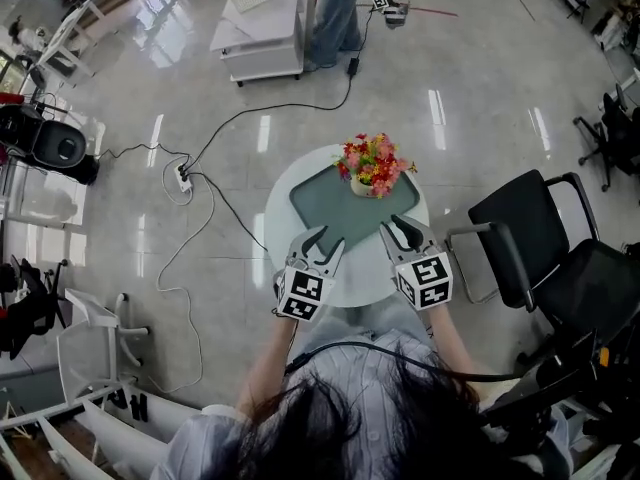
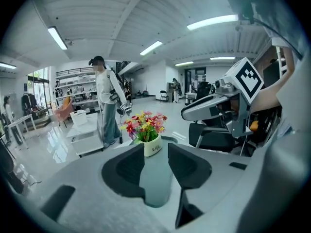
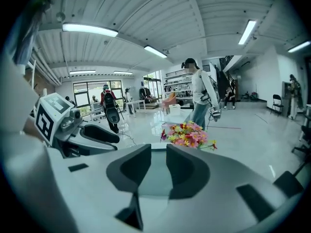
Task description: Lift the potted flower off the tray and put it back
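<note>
A round white table (image 1: 283,200) stood on a glossy pale tiled floor (image 1: 480,118), and a grey-green tray (image 1: 322,206) covered most of its top. The potted flower (image 1: 374,166), a white pot of red, pink and yellow blooms, sat upright on the tray at its far right corner. A black office chair (image 1: 560,260) stood just beside the table's right edge. A black cable (image 1: 262,111) ran across the floor to a power strip (image 1: 183,177) on the left. Farther off were a white cart (image 1: 262,28) and a standing person (image 1: 335,10).

The left gripper (image 1: 322,243) hovered over the table's near edge, its jaws partly apart with nothing between them. The right gripper (image 1: 398,231) hung beside it over the tray's near right corner, its jaws narrowly apart, also empty. Both were clear of the pot.
</note>
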A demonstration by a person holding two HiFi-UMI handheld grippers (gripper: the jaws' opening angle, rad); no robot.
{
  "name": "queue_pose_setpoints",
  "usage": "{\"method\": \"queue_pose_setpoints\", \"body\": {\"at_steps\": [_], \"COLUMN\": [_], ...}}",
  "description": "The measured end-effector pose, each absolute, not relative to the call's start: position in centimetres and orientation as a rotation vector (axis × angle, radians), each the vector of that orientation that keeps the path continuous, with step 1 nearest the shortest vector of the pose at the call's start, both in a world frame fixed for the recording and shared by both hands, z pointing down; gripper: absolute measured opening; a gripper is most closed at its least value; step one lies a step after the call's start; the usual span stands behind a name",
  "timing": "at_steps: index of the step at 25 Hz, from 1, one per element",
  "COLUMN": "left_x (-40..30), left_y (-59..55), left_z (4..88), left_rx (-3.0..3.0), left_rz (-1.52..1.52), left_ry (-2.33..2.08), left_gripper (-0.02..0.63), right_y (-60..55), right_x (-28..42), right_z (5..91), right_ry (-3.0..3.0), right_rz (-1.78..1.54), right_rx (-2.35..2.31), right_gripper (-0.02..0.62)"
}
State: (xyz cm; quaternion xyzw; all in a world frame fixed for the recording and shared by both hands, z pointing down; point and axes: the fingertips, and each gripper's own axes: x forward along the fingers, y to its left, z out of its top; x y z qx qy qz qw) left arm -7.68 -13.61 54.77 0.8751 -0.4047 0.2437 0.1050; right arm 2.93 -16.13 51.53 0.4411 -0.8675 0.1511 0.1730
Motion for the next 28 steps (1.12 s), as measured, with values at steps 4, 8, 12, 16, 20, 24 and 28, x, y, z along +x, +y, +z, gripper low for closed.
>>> {"method": "queue_pose_setpoints", "body": {"at_steps": [4, 8, 12, 16, 20, 24, 28], "left_x": [-8.0, -8.0, -7.8, -7.4, -7.4, -7.3, -6.5], "left_y": [-11.8, -9.9, -8.8, -7.8, -6.7, -5.7, -4.0], "left_z": [54.3, 54.5, 53.9, 53.0, 52.4, 51.9, 51.3], "left_rx": [2.624, 2.632, 2.613, 2.607, 2.609, 2.587, 2.543], "left_rz": [0.699, 0.693, 0.628, 0.597, 0.591, 0.575, 0.533], "left_ry": [-1.155, -1.119, -1.116, -1.115, -1.114, -1.141, -1.178], "left_gripper": [0.109, 0.107, 0.107, 0.107, 0.107, 0.107, 0.107], "right_y": [-13.6, -11.0, -9.6, -8.9, -8.0, -6.6, -4.6], "right_x": [2.0, 1.6, 1.3, 0.7, -0.3, -0.5, 0.2], "right_z": [51.0, 50.4, 50.0, 49.8, 49.5, 49.2, 48.9], "right_ry": [-2.453, -2.443, -2.444, -2.465, -2.483, -2.493, -2.51], "right_rz": [0.424, 0.436, 0.437, 0.439, 0.42, 0.385, 0.387], "right_rx": [1.277, 1.283, 1.279, 1.251, 1.212, 1.158, 1.125], "right_gripper": [0.102, 0.092, 0.087, 0.084, 0.084, 0.081, 0.077]}}
